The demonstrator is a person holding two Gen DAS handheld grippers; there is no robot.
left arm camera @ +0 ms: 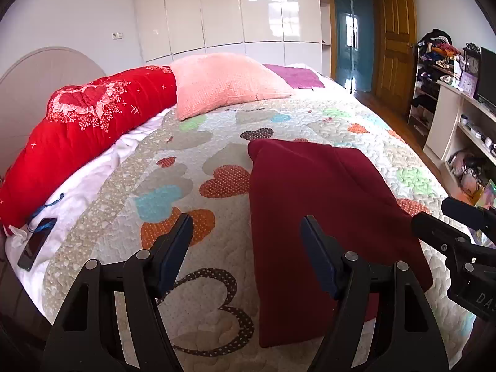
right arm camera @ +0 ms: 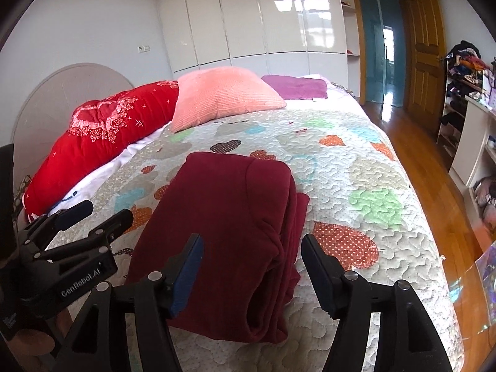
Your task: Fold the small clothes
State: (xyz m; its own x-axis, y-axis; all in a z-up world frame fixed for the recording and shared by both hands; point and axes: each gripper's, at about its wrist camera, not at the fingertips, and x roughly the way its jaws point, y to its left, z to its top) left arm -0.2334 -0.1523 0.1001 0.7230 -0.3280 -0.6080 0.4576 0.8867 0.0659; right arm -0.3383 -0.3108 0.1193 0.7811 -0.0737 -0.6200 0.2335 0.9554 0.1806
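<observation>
A dark red garment [left arm camera: 325, 217] lies folded into a long rectangle on the heart-patterned quilt [left arm camera: 217, 142]. My left gripper [left arm camera: 246, 226] hovers above its left edge, open, with nothing between the fingers. In the right wrist view the same garment [right arm camera: 229, 217] shows stacked layers along its right side. My right gripper [right arm camera: 252, 248] stands open above its near right corner, and the pads do not touch the cloth. The left gripper [right arm camera: 96, 214] shows at that view's left edge, and the right gripper [left arm camera: 434, 217] at the left wrist view's right edge.
A pink pillow [left arm camera: 223, 83], a red bolster [left arm camera: 83, 130] and a purple cloth [left arm camera: 294, 76] lie at the bed's head. A phone [left arm camera: 35, 243] rests on the white sheet at left. Shelves with clutter [left arm camera: 465, 124] and wooden floor [right arm camera: 434, 167] lie right of the bed.
</observation>
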